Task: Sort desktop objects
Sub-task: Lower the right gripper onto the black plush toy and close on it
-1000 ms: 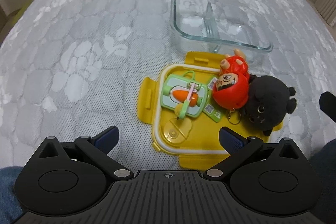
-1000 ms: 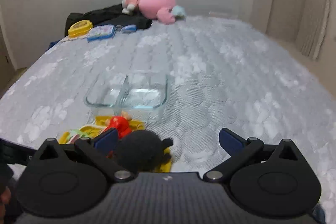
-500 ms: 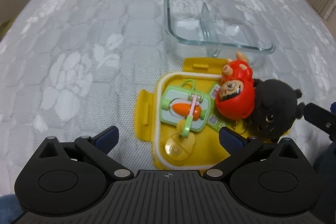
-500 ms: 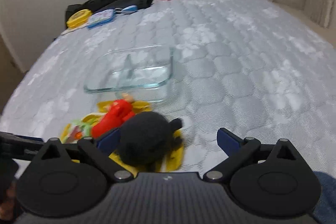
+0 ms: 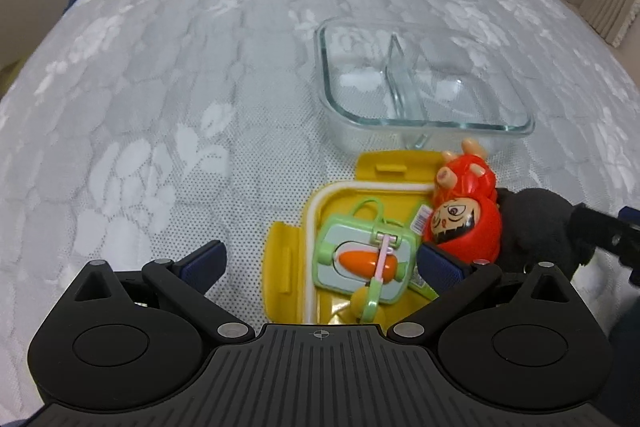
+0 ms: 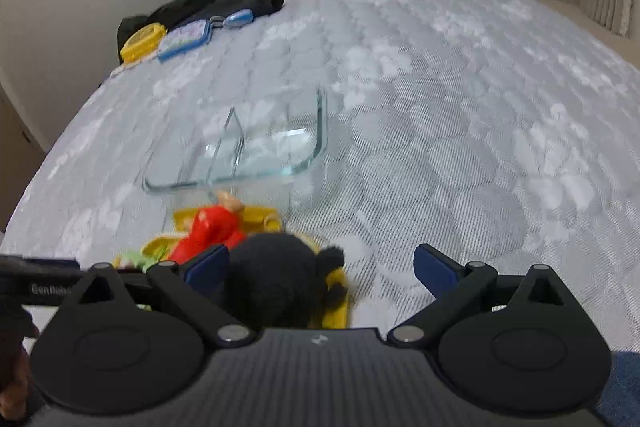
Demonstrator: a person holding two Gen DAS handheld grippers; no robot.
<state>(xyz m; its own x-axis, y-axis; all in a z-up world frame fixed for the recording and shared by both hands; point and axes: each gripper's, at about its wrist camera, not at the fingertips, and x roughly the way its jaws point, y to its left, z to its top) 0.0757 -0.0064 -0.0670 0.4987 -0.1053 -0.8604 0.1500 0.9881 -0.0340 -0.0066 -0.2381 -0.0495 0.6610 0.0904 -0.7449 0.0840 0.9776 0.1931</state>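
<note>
I see my left gripper spread wide over a green toy on a yellow lid. My right gripper (also spread) frames a black plush. The glass dish sits just beyond.

Both grippers are sitting low and pointing forward along the surface. The left gripper has its jaws spread wide, blue pads facing each other with nothing clamped. The right gripper is spread just as wide, also gripping nothing. In the left wrist view one of its black fingers pokes in from the right edge, so the two are close, side by side.
</note>
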